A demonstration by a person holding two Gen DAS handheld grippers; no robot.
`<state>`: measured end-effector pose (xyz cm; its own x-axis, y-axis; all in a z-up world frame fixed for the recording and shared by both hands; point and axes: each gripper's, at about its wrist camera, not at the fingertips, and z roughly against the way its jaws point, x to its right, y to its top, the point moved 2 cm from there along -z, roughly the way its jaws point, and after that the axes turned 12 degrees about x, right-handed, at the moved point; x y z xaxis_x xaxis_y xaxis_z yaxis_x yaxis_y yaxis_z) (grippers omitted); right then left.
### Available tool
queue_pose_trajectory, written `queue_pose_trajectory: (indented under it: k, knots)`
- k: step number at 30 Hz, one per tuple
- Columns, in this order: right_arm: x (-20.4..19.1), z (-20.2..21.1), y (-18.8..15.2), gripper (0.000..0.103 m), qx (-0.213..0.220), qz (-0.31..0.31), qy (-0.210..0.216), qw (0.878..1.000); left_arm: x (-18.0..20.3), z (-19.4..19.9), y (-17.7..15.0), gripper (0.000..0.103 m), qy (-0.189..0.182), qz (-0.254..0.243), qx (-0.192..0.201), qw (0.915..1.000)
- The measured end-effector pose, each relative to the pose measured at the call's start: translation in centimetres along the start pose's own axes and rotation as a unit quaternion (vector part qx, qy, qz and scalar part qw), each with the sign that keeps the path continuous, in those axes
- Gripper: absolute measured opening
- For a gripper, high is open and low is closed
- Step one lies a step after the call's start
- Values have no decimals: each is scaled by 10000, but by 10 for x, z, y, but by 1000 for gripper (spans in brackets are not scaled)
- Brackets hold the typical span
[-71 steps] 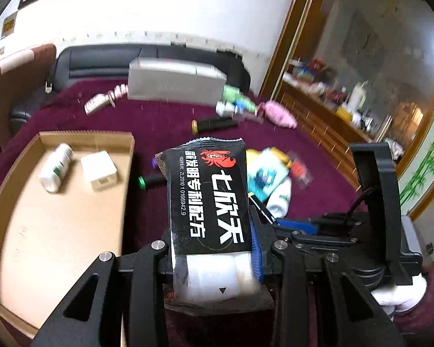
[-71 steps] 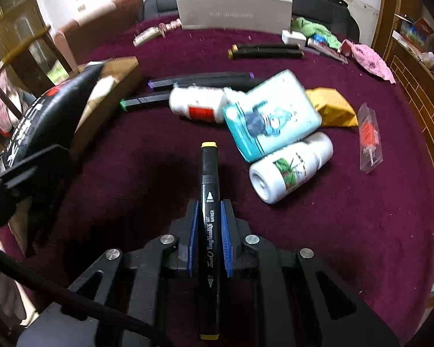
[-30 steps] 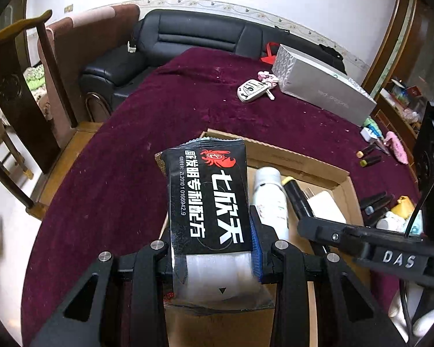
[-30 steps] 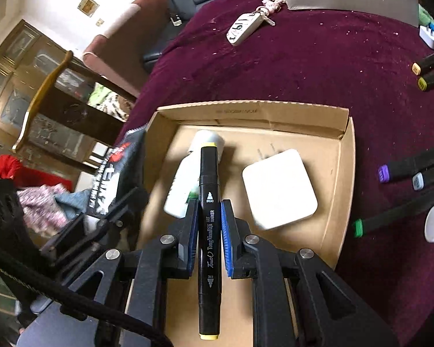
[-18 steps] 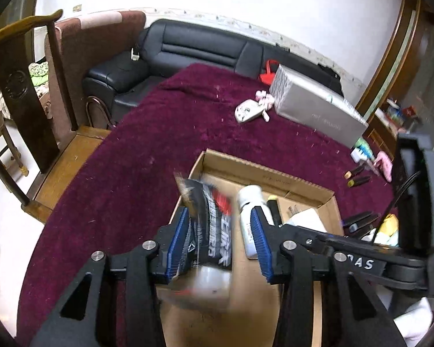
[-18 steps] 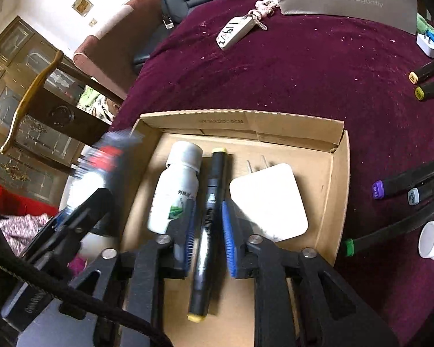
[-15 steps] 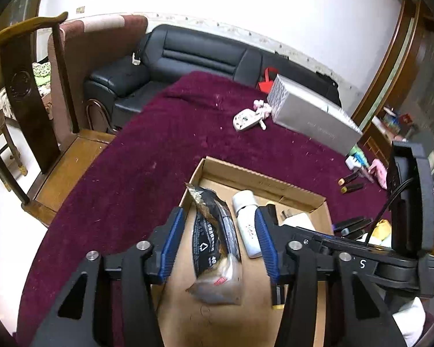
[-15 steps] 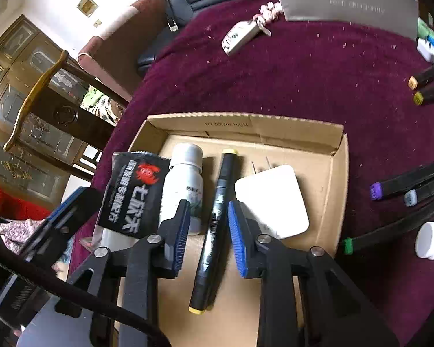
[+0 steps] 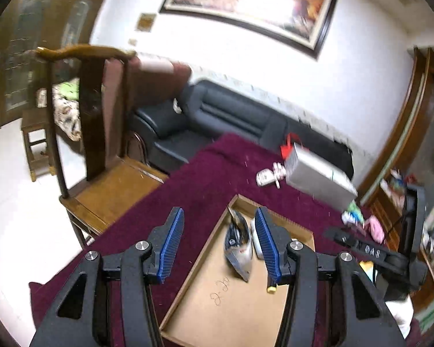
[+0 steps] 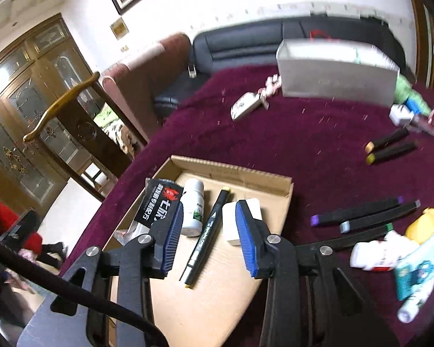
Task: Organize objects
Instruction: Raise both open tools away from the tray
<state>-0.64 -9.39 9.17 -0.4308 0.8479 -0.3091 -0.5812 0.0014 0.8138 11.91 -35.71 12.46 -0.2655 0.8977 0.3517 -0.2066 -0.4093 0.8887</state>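
Left gripper (image 9: pixel 217 241): standing released, gripping nothing, hanging above the cardboard tray (image 10: pixel 277 211); its jaws have just been opening.
Right gripper (image 10: pixel 208 237): standing released and empty over the tray; its jaws have just been opening further.
Black snack packet (image 10: pixel 158 206): lying in the tray along its left wall.
White bottle (image 10: pixel 192 208): lying just beside the packet.
Black marker (image 10: pixel 207 232): lying in the tray between the bottle and the white adapter (image 10: pixel 254 205).
Tray: sitting near the left edge of the maroon table (image 10: pixel 303 138).
Loose markers (image 10: pixel 364 217): lying on the table, right of the tray.
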Motion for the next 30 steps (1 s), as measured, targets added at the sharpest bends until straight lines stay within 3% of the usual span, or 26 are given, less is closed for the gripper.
queue_pose_trajectory:
  k: [4,14,22,26,30]
  knots:
    - [-3,15,-1,44,96,-5,127,9999,-3,10,13,46,209,25,327,9992]
    - [1,24,-8,45,128,-32,158,9998,1,20,4,46,355,125,469,9982]
    - [28,34,-17,45,136,-231,3,9996,26,26,5,46,-73,204,406,9989]
    - [49,43,-20,45,189,-362,-155,9990,48,26,0,56,-334,155,264,9990]
    - [69,55,-20,45,296,-440,-301,9981,71,26,-4,56,-592,78,120,9981]
